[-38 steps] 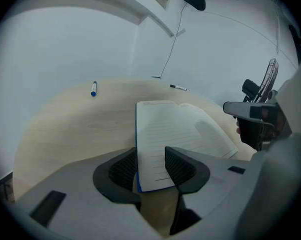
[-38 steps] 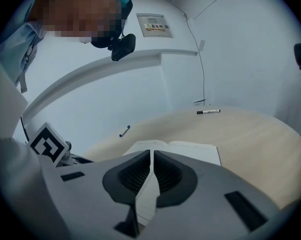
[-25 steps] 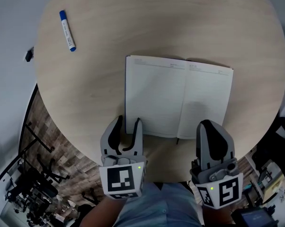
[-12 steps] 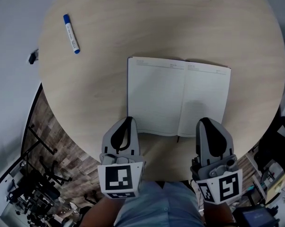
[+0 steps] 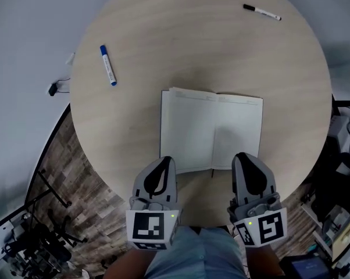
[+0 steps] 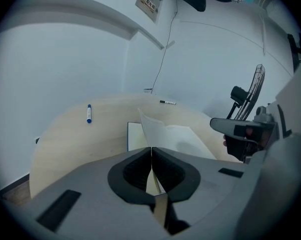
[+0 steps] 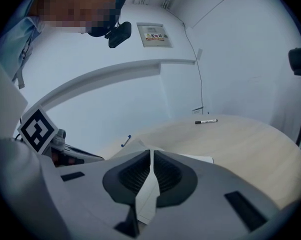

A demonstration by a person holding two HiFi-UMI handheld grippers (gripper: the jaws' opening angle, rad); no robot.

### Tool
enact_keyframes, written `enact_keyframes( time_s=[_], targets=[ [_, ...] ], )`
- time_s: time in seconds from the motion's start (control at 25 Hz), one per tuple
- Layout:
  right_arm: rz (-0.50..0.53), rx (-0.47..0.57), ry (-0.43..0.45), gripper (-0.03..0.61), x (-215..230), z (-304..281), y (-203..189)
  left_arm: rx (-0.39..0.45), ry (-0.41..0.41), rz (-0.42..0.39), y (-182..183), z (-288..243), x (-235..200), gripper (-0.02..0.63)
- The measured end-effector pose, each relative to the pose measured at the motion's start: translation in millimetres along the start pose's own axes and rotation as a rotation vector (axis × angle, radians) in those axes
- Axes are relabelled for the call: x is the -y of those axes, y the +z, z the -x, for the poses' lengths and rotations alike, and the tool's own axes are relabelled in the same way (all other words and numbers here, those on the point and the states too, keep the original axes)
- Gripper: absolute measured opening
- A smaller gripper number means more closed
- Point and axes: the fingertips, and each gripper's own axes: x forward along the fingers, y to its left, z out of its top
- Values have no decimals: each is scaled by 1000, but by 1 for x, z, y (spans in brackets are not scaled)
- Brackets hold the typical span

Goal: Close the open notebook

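The head view looks steeply down from high above the round table, taking in its whole top, with the left gripper and right gripper at the lower edge. Each gripper view sits low and close behind its own jaws, facing out across the table towards the white wall. All three share the notebook, the blue marker and the black pen; the left gripper view also catches the right gripper at its right side.

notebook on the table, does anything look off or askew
The open white notebook isn't lying flat: its left leaf stands raised off the round wooden table, pinched in the shut left gripper; the right gripper pinches the right edge. No tears visible.
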Motion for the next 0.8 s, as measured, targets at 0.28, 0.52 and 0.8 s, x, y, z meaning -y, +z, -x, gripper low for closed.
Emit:
enact_keyframes(
  time_s=[0.28, 0.52, 0.8],
  targets=[
    [28, 50, -21, 51, -2, 31, 31, 27, -68, -32, 22, 22, 37, 23],
    [37, 84, -47, 51, -1, 50, 43, 60, -124, -79, 35, 29, 64, 23],
    [31, 118, -93, 51, 8, 63, 57, 83, -203, -77, 45, 30, 92, 23]
  ],
)
